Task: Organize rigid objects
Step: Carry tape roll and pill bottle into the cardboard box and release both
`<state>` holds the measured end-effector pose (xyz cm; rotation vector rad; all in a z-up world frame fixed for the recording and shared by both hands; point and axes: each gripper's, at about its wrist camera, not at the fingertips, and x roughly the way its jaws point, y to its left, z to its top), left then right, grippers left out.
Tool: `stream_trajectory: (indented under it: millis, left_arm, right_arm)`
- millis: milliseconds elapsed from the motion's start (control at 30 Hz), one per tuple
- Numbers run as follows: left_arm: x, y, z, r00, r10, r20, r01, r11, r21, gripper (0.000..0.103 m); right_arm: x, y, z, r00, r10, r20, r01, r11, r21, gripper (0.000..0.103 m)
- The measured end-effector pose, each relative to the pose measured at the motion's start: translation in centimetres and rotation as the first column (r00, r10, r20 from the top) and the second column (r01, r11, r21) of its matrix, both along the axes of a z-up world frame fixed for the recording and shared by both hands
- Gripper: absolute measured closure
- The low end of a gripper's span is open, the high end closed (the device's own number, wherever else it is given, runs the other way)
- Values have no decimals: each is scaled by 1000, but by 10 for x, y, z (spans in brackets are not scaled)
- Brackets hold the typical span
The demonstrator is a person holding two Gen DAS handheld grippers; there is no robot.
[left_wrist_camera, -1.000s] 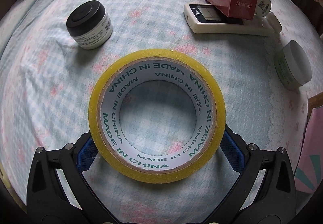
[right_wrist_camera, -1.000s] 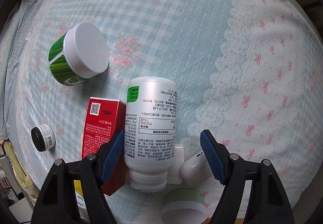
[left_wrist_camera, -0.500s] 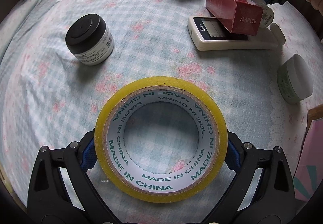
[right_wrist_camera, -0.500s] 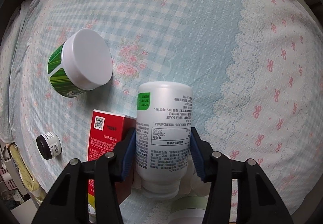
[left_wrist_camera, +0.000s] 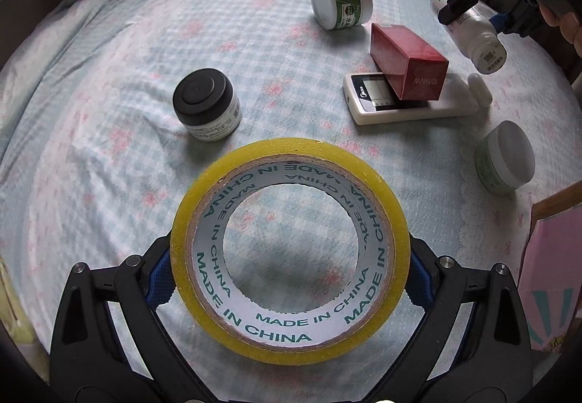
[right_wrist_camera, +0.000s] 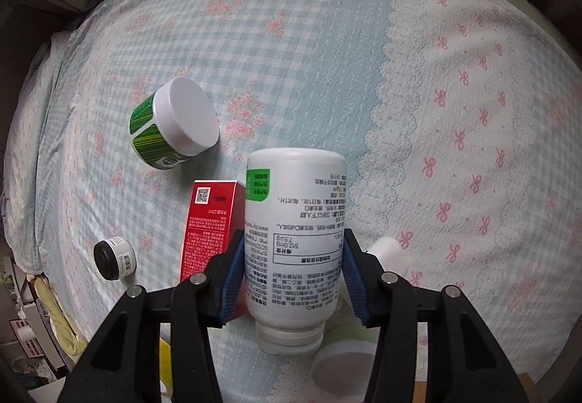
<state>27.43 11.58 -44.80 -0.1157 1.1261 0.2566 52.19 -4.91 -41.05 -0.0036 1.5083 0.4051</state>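
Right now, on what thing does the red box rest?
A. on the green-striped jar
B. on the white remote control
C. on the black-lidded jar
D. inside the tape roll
B: in the left wrist view the red box lies across the white remote control, covering part of it.

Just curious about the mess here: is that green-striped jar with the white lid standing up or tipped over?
Tipped over. The green-striped jar lies on its side on the bedsheet, its white lid facing sideways instead of up.
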Motion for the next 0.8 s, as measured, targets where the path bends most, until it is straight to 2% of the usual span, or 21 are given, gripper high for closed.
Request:
stream_trajectory:
  millis: [167,400,600,700,800]
  left_arm:
    - [-7,-1,46,998,-40,46,40,999,6,6]
    - [-14,-7,133,980,-182,78,185,982,-30,6]
    - [-22,-27,210,931,-328,162,331,944,5,6]
    - [-23,-47,234,900,-388,197,392,920,20,6]
    - [-25,-73,252,874,-432,223,439,898,18,6]
  right_arm:
    - [-27,-15,45,997,-48,55,45,998,44,57]
    - [-88,-71,125,975,-203,94,190,973,132,57]
    - [-154,-138,195,914,-372,160,342,921,189,57]
    - [-185,-171,214,882,-429,195,399,900,176,57]
    - [-212,-205,221,854,-483,195,454,873,177,57]
